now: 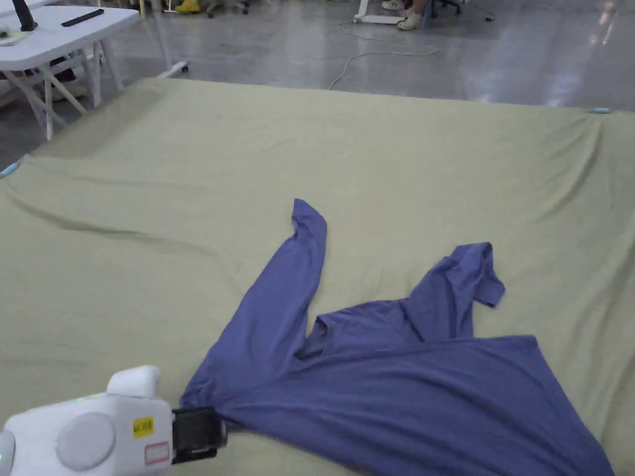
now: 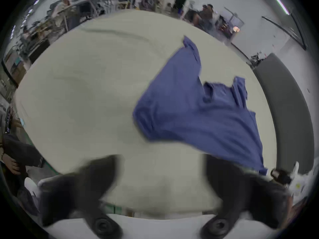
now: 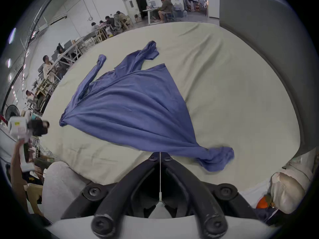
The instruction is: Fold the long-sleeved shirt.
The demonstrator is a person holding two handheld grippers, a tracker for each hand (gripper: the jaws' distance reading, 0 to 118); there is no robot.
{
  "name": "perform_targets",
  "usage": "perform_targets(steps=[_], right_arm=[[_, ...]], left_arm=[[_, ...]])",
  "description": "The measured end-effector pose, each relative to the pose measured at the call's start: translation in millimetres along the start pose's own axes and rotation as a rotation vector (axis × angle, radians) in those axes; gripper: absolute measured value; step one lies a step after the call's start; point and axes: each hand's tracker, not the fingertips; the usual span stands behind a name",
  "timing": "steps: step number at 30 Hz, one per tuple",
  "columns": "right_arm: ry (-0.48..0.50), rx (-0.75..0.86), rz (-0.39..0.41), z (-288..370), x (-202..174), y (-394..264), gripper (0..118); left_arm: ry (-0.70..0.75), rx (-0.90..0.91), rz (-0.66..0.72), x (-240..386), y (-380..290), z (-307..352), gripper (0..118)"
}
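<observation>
1. Blue and loosely rumpled, the long-sleeved shirt [image 1: 397,396] lies spread on a bed covered with a pale green sheet [image 1: 186,204], at the near side of it.
2. One sleeve [image 1: 282,291] stretches away toward the far side of the bed; the other sleeve [image 1: 456,282] is bent over on itself beside the neckline.
3. At the near left corner of the shirt, the left claw [image 1: 208,431] sits just beside a bunched point of cloth in the head view.
4. From the left gripper view, that claw's two dark jaws stand wide apart over bare sheet, with nothing between them; the picture is blurred.
5. Seen in the right gripper view, the right claw [image 3: 160,156] has its jaws drawn together at the shirt's near edge. The cloth pulls in folds toward that spot, so the claw appears clamped on the shirt's edge.
6. Right of that claw, a twisted tail of cloth [image 3: 218,158] lies on the sheet.
7. A white folding worktop [image 1: 56,37] stands beyond the bed's far left corner, on a grey floor [image 1: 434,56].
8. People sit at tables in the background.
</observation>
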Motion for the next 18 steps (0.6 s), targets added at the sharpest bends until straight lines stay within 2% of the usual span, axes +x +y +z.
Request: perform_targets(steps=[1, 2, 3, 6, 7, 9, 10, 11, 12, 13, 14, 15, 16, 17, 18], right_arm=[[-0.004, 0.002, 0.003, 0, -1, 1, 0], [-0.006, 0.003, 0.004, -1, -1, 2, 0], [-0.006, 0.003, 0.004, -1, 0, 2, 0], [-0.006, -0.008, -0.005, -7, 1, 3, 0], [-0.011, -0.014, -0.004, -9, 1, 3, 0], [-0.035, -0.037, 0.003, -18, 2, 6, 0], [-0.045, -0.053, 0.010, -22, 2, 9, 0], [-0.056, -0.067, 0.024, -26, 1, 14, 0], [-0.071, -0.076, 0.046, -31, 0, 23, 0], [-0.073, -0.077, 0.059, -35, -2, 35, 0], [-0.067, -0.075, 0.068, -39, -3, 48, 1], [-0.049, -0.065, 0.083, -45, -4, 67, 23], [-0.010, -0.043, 0.109, -52, -5, 89, 63], [-0.014, -0.043, 0.111, -60, -7, 108, 113], [-0.001, -0.044, 0.110, -75, -10, 132, 117]], left_arm=[[-0.010, -0.001, 0.000, 1, 14, -7, 118], [-0.042, 0.086, 0.032, 2, 27, -8, 117], [0.034, 0.056, 0.024, 2, 38, -19, 117], [0.106, -0.006, -0.011, 2, 59, -67, 115], [0.117, -0.035, -0.020, 2, 61, -80, 110], [0.129, -0.123, -0.049, 1, 62, -111, 62], [0.152, -0.155, -0.072, 5, 57, -121, 61], [0.170, -0.110, -0.092, 7, 54, -116, 57], [0.164, -0.075, -0.110, 15, 55, -106, 40], [0.153, -0.062, -0.149, 15, 52, -97, 0], [0.079, -0.054, -0.141, 15, 53, -92, 0], [0.042, -0.052, -0.096, 18, 52, -87, 0], [0.086, -0.069, -0.115, 23, 51, -87, 0], [0.083, -0.060, -0.142, 23, 53, -86, 0], [0.061, -0.046, -0.139, 21, 54, -82, 0]])
